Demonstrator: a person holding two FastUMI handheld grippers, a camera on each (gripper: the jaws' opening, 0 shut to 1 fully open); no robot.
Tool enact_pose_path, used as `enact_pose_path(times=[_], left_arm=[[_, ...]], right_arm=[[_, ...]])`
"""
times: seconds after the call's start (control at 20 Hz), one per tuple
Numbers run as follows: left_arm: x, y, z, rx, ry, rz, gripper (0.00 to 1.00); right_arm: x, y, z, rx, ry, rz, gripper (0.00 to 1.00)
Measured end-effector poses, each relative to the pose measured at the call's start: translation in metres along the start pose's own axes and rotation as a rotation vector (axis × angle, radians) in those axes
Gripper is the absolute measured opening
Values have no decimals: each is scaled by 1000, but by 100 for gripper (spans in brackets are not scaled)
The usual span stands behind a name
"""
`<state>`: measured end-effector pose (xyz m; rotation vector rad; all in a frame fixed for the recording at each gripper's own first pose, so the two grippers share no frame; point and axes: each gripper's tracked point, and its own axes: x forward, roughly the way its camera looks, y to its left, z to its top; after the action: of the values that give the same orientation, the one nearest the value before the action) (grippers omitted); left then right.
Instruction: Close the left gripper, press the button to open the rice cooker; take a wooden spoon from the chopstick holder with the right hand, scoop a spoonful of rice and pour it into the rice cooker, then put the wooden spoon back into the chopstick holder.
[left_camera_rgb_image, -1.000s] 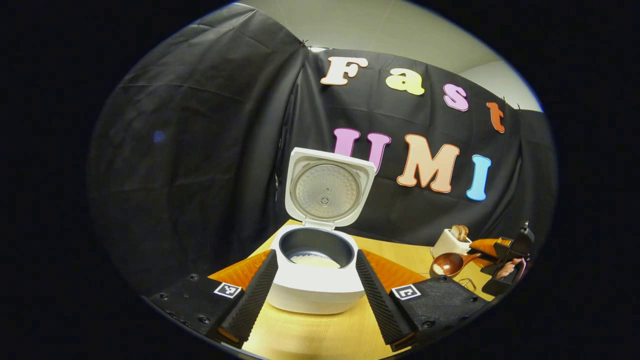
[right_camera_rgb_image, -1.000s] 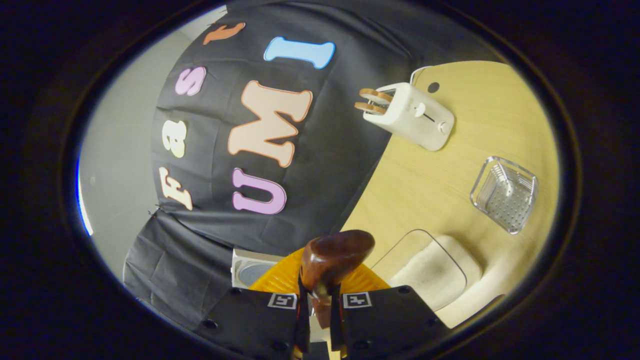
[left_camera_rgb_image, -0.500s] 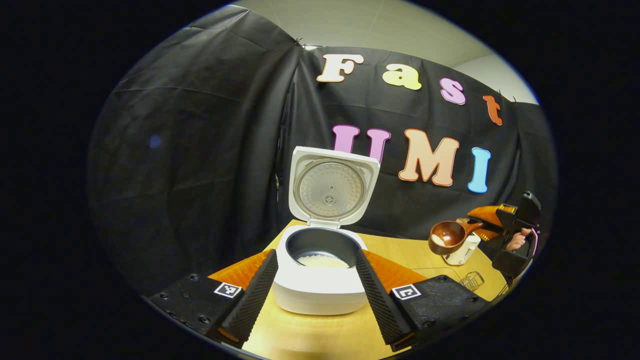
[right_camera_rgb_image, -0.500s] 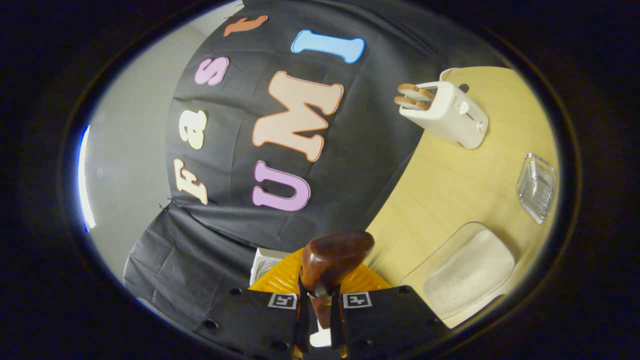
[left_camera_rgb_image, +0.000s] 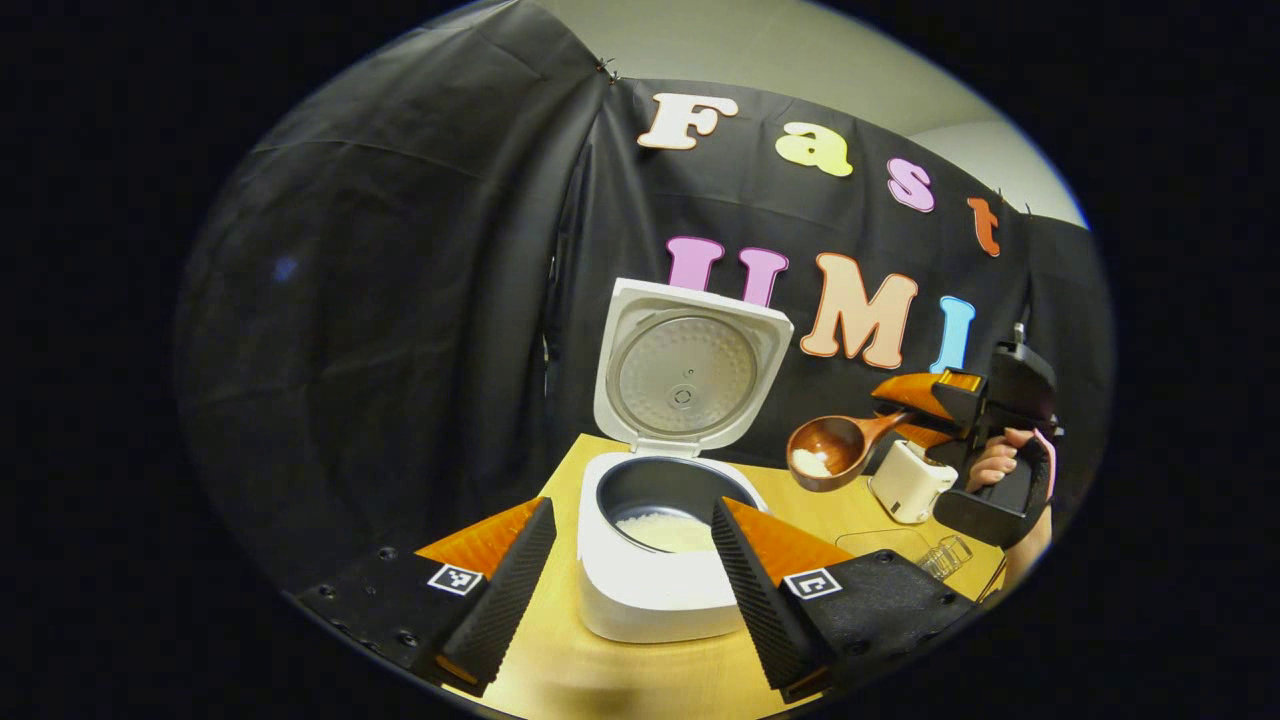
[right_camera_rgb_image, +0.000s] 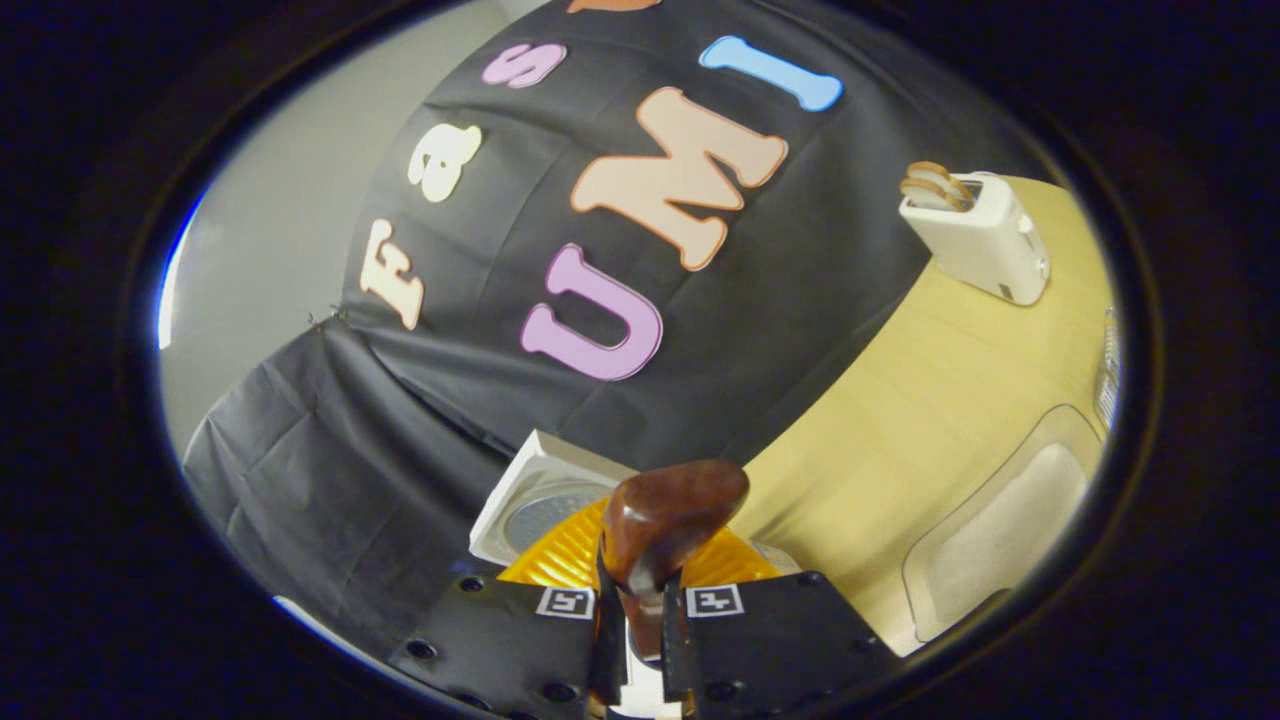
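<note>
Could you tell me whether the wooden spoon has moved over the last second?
Yes: the wooden spoon has risen and come leftward toward the rice cooker.

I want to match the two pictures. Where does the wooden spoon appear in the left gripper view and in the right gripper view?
Left gripper view: wooden spoon at right of centre, in the air beside the open rice cooker.
Right gripper view: bottom centre, between the right gripper's fingers.
Shared landmark: the white toaster.
</note>
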<state>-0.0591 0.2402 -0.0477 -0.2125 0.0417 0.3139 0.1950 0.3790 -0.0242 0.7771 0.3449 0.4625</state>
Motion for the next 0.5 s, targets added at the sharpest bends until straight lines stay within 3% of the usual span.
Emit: enact_pose_path(times=[0.25,0.5], left_arm=[[0,27,2,30,-1,7,93],[1,45,0,40,9,13,93]], right_arm=[[28,19,-38,-296,-10,-40,18],[38,50,-57,-592,-51,-24,19]])
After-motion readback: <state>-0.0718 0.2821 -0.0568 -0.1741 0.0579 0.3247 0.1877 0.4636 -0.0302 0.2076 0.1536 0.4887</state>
